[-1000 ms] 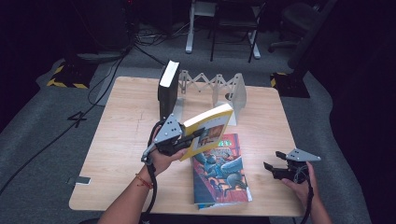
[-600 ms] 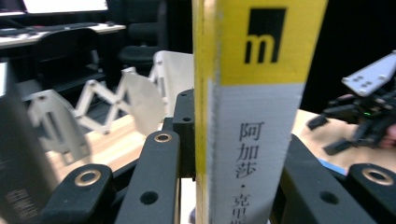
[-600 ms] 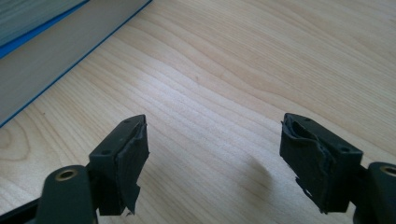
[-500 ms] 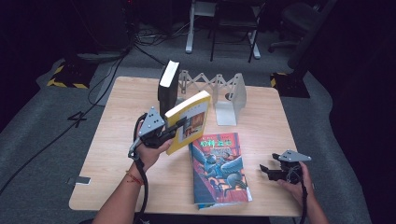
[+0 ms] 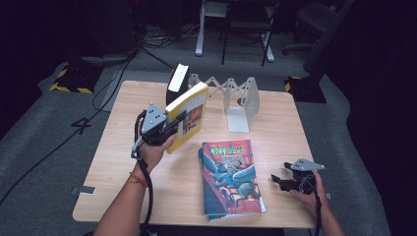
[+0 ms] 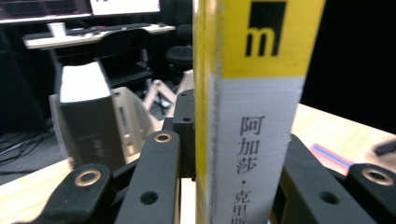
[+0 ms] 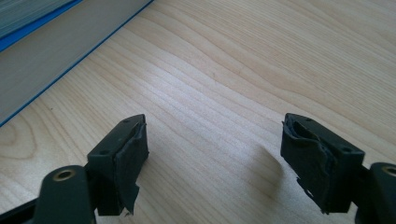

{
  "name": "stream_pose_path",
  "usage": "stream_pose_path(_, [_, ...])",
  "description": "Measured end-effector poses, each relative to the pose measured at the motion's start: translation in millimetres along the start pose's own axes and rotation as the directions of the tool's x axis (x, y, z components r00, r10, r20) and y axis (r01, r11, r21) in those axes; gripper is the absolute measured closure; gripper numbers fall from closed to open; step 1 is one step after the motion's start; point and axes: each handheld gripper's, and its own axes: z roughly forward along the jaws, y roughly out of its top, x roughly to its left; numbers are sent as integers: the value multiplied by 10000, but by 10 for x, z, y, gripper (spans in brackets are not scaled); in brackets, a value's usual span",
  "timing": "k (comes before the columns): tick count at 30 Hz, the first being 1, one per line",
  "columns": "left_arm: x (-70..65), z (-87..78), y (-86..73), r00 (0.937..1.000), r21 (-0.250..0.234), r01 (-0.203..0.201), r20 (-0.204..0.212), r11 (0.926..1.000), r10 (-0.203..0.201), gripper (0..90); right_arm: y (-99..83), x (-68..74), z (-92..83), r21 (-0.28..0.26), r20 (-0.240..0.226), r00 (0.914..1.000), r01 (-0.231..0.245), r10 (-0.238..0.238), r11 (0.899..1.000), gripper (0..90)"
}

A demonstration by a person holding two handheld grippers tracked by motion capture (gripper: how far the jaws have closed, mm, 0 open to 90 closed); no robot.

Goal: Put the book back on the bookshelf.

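**Yellow book in the air, rack not yet reached**

Nearest us, at the lower right of the high view, our right gripper (image 5: 281,178) rests low over the pale wooden tabletop (image 5: 123,147). Its own view shows the jaws standing wide with bare wood between them and the blue-edged page block of the thick blue illustrated paperback (image 7: 51,42) at the upper left. That book (image 5: 230,178) lies flat in the lower middle of the high view.

Further up, left of centre, our left gripper (image 5: 178,119) holds the yellow-and-grey paperback book (image 5: 189,115) clear of the tabletop, tilted, the jaws clamped on its lower part. In the left gripper view the grey spine with its yellow top (image 6: 254,107) runs straight up between the jaws.

Beyond it, at the top of the tabletop, stands the white folding zigzag book rack (image 5: 239,102), with a black hardback book (image 5: 175,83) upright at its left end.

We judge the grip to be the risk: the hold is near one end, so the book could pivot or slip. Its free corner could also knock the black book over if we swing in too steeply.

The left gripper view shows the spine lettering and the black book's (image 6: 88,121) white page block; the high view alone shows the gap to the rack.
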Motion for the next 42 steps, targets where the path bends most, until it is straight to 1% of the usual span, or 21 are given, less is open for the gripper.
stream_pose_path(2, [43, 26, 6, 9995, 31, 77, -292, 10000, -76, 750, 0, 3, 2, -18, -9, 10000, 14, -14, 10000, 234])
stream_pose_path(5, [79, 74, -5, 9970, 164, 146, -760, 9998, -133, 751, -1, 1, 2, -13, -20, 10000, 4, -4, 10000, 234])
stream_pose_path(10, [127, 150, -49, 9935, 307, 291, -1106, 9991, -255, 750, -4, -8, 6, -34, -86, 10000, -39, 39, 10000, 234])
stream_pose_path(13, [118, 221, -68, 9902, 417, 273, -1383, 9988, -213, 750, -3, -6, 7, -42, -81, 10000, -34, 34, 10000, 234])
stream_pose_path(14, [115, 240, -71, 9897, 460, 255, -1417, 9986, -187, 750, -3, -6, 7, -36, -82, 10000, -38, 37, 10000, 234])
stream_pose_path(17, [98, 319, -89, 9859, 582, 321, -1656, 9978, -221, 750, -2, -9, 6, -6, -108, 9999, -85, 85, 10000, 234])
stream_pose_path(20, [97, 386, -105, 9808, 658, 387, -1936, 9971, -253, 751, -3, -9, 7, -17, -101, 9999, -77, 77, 10000, 235])
stream_pose_path(21, [96, 419, -113, 9774, 697, 368, -2103, 9969, -214, 751, -3, -9, 7, -21, -98, 9999, -70, 70, 10000, 234])
stream_pose_path(22, [93, 434, -118, 9754, 676, 410, -2190, 9969, -253, 751, -3, -7, 6, -23, -96, 9999, -56, 56, 10000, 235])
stream_pose_path(23, [103, 445, -123, 9742, 694, 331, -2249, 9970, -167, 751, -3, -7, 7, -32, -88, 9999, -55, 55, 10000, 235])
stream_pose_path(24, [108, 460, -130, 9725, 658, 377, -2317, 9971, -215, 751, -4, -6, 7, -33, -91, 9999, -54, 54, 10000, 235])
stream_pose_path(25, [108, 460, -130, 9725, 658, 377, -2317, 9971, -215, 750, -3, -6, 7, -34, -93, 9999, -48, 48, 10000, 235])
stream_pose_path(27, [137, 490, -146, 9695, 699, 399, -2441, 9968, -217, 750, -3, -8, 7, -24, -114, 9999, -48, 48, 10000, 235])
stream_pose_path(30, [164, 525, -163, 9678, 694, 477, -2500, 9964, -289, 750, -3, -8, 7, -25, -117, 9999, -46, 46, 10000, 235])
stream_pose_path(32, [173, 552, -178, 9650, 647, 647, -2582, 9958, -459, 750, -4, -5, 7, -39, -104, 9999, -28, 27, 10000, 235])
stream_pose_path(33, [175, 567, -182, 9646, 650, 668, -2594, 9956, -478, 750, -3, -5, 7, -38, -109, 9999, -26, 26, 10000, 235])
stream_pose_path(35, [167, 599, -192, 9613, 623, 692, -2709, 9957, -498, 750, -3, -8, 7, -19, -138, 9999, -56, 56, 10000, 235])
stream_pose_path(38, [162, 640, -207, 9591, 608, 686, -2787, 9958, -491, 750, -3, -11, 9, -8, -159, 9998, -137, 137, 9999, 235])
stream_pose_path(40, [150, 664, -214, 9563, 612, 686, -2882, 9958, -482, 750, -3, -11, 9, -9, -161, 9998, -134, 134, 9999, 235])
stream_pose_path(41, [147, 677, -221, 9565, 628, 691, -2876, 9956, -482, 750, -3, -12, 9, -9, -172, 9998, -136, 135, 9999, 235])
stream_pose_path(42, [145, 685, -229, 9552, 648, 698, -2921, 9955, -479, 750, -2, -13, 10, -11, -183, 9997, -151, 150, 9999, 235])
